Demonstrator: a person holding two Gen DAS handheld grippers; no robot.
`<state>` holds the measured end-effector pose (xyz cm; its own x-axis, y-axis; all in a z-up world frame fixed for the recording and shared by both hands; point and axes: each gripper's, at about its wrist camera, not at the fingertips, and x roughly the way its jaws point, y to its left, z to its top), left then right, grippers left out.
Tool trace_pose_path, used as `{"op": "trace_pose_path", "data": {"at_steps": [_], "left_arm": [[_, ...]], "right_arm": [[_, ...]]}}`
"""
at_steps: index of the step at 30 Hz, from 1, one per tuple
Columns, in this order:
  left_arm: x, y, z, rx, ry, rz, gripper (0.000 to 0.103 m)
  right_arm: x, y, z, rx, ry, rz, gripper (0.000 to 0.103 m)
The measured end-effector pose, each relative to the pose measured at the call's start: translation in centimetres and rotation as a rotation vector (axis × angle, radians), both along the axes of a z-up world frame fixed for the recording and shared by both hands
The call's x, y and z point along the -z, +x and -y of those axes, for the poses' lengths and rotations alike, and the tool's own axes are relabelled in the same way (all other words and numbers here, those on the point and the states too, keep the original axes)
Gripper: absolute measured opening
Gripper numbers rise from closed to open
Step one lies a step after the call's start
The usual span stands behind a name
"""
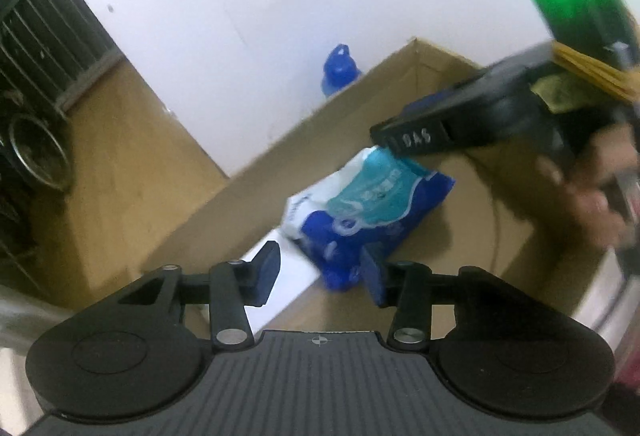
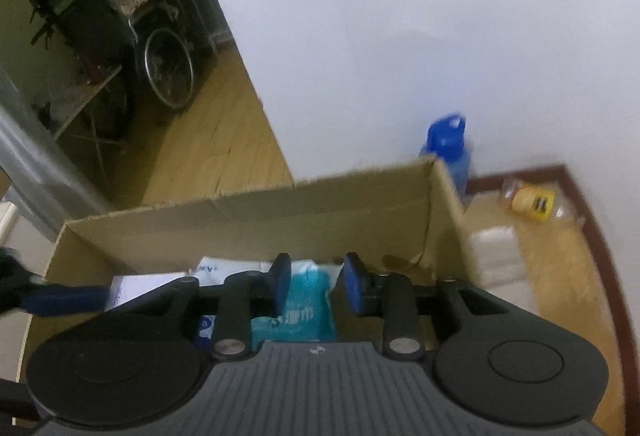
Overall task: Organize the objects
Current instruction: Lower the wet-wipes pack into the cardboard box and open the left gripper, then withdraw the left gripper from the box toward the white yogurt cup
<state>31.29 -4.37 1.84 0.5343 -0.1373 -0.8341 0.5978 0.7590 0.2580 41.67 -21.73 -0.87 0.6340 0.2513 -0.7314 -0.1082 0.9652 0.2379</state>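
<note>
Left tool (image 1: 318,278) spread apart, nothing between its pads; right tool (image 2: 316,286) likewise parted and empty. Both hang over the open cardboard box (image 2: 248,211); just ahead of and below the left tool's pads lies the wet-wipe pack (image 1: 360,211), blue and teal plastic wrap, lying tilted on the box floor; seen past the right tool, the same pack (image 2: 308,300) sits directly under the gap. Beside it, toward the left tool's near-left, a flat white box (image 1: 288,276), only partly in view.

Judged handling: pack looks soft and light, film wrap likely slick and crinkly; it should give under a pinch; best hold probably across the short width at mid-body, or the loose sealed end, not the lid flap.

Beyond the box's far wall, a blue bottle (image 2: 450,143) stands on the floor against the wall; further right of the right tool, folded white cloth (image 2: 496,256) and a yellow-labelled jar (image 2: 532,201) on its side. Motion blur softens edges.
</note>
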Motion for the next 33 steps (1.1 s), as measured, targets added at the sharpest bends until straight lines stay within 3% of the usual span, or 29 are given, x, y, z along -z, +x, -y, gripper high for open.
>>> {"op": "trace_pose_path", "data": {"at_steps": [1, 7, 18, 21, 27, 33], "left_arm": [[-0.5, -0.5, -0.3, -0.001, 0.006, 0.008, 0.046], [-3.3, -1.7, -2.9, -0.075, -0.042, 0.061, 0.050], [-7.2, -11.9, -7.6, -0.184, -0.224, 0.118, 0.063], [-6.5, -14.3, -8.6, -0.220, -0.266, 0.108, 0.063], [-3.7, -19.1, -10.8, -0.301, -0.354, 0.076, 0.066], [-0.6, -21.3, -10.7, -0.317, -0.359, 0.077, 0.066]], "right_arm": [[-0.5, -0.3, 0.0, -0.001, 0.005, 0.010, 0.042], [-3.4, -2.6, 0.2, -0.013, 0.023, 0.095, 0.042], [-9.2, -10.6, 2.8, -0.054, 0.110, 0.191, 0.042], [-9.3, -13.4, 3.7, -0.076, 0.162, 0.109, 0.044], [-7.7, -20.4, 5.1, -0.122, 0.180, 0.087, 0.044], [-3.9, -22.2, 5.7, -0.068, 0.171, 0.001, 0.044]]}}
